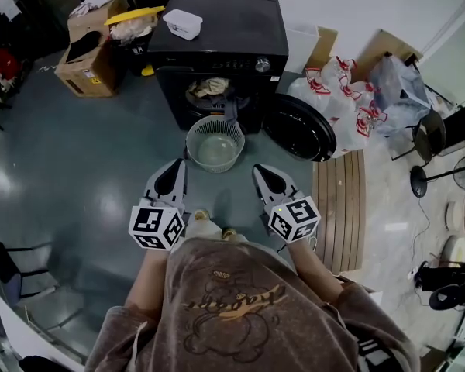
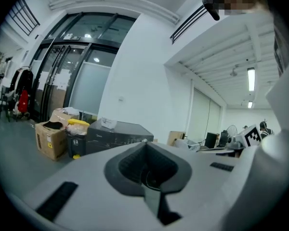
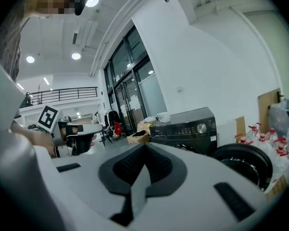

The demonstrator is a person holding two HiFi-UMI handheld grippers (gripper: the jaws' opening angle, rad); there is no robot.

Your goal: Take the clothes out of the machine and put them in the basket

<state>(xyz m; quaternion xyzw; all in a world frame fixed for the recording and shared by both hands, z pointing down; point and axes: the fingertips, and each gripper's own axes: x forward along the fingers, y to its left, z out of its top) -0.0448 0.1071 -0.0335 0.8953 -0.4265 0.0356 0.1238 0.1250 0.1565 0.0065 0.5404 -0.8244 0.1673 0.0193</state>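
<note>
Both my left gripper (image 1: 170,178) and right gripper (image 1: 270,180) are closed and empty. Approach step, I judge: crumpled beige clothes (image 1: 210,87) sit inside the black front-loading washing machine (image 1: 225,29), with the round grey plastic basket (image 1: 189,139) just in front. Next: close in, open jaws at the drum.

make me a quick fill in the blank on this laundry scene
1. The washing machine has its door swung ____.
2. The clothes sit in the machine's drum, not in the ____ on the floor.
3. The left gripper and the right gripper both have their jaws ____, with nothing between them.
Missing words: open; basket; shut.
</note>
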